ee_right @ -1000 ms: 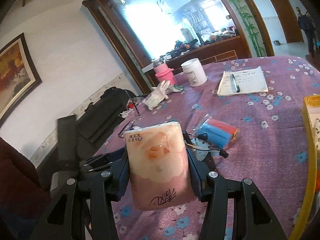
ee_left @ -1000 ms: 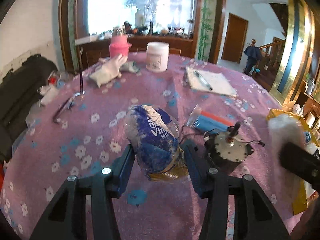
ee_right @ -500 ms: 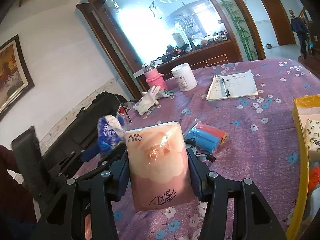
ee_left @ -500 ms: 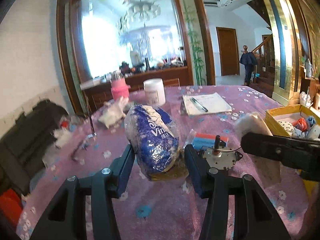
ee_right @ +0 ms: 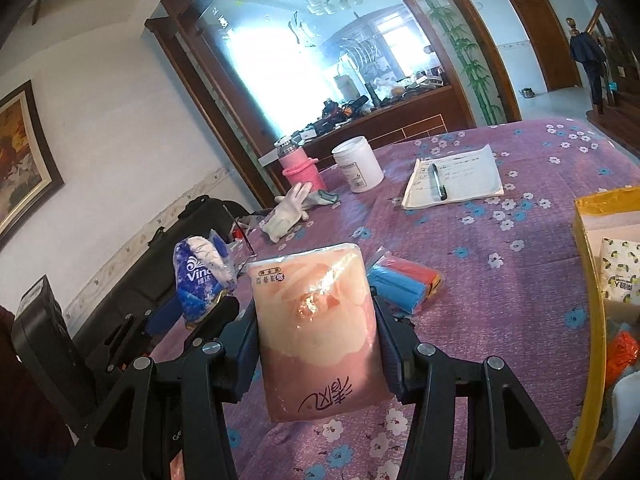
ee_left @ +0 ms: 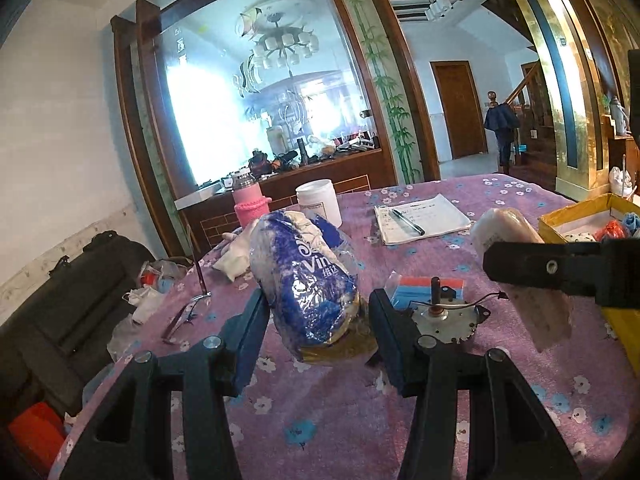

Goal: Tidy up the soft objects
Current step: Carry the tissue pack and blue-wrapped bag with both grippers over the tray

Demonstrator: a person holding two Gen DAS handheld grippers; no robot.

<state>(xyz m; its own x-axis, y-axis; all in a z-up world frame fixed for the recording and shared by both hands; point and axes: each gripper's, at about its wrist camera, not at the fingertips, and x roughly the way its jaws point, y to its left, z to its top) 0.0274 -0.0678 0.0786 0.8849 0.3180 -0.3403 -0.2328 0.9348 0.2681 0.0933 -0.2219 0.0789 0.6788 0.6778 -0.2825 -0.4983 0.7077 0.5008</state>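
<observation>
Above the purple flowered surface (ee_left: 340, 420), the left tool (ee_left: 318, 320) pinches a blue tissue pack (ee_left: 304, 280); the right tool (ee_right: 316, 336) pinches a pink tissue pack (ee_right: 316, 332) near the yellow box (ee_right: 592, 300).

blue-white tissue pack (ee_left: 308, 280); pink floral tissue pack (ee_right: 316, 328); purple flowered tablecloth (ee_right: 500, 264); yellow box (ee_right: 588, 280).

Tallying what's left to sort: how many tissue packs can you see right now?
3: blue pack in the left gripper, pink pack in the right gripper, patterned pack inside the yellow box. More may hide there.
</observation>
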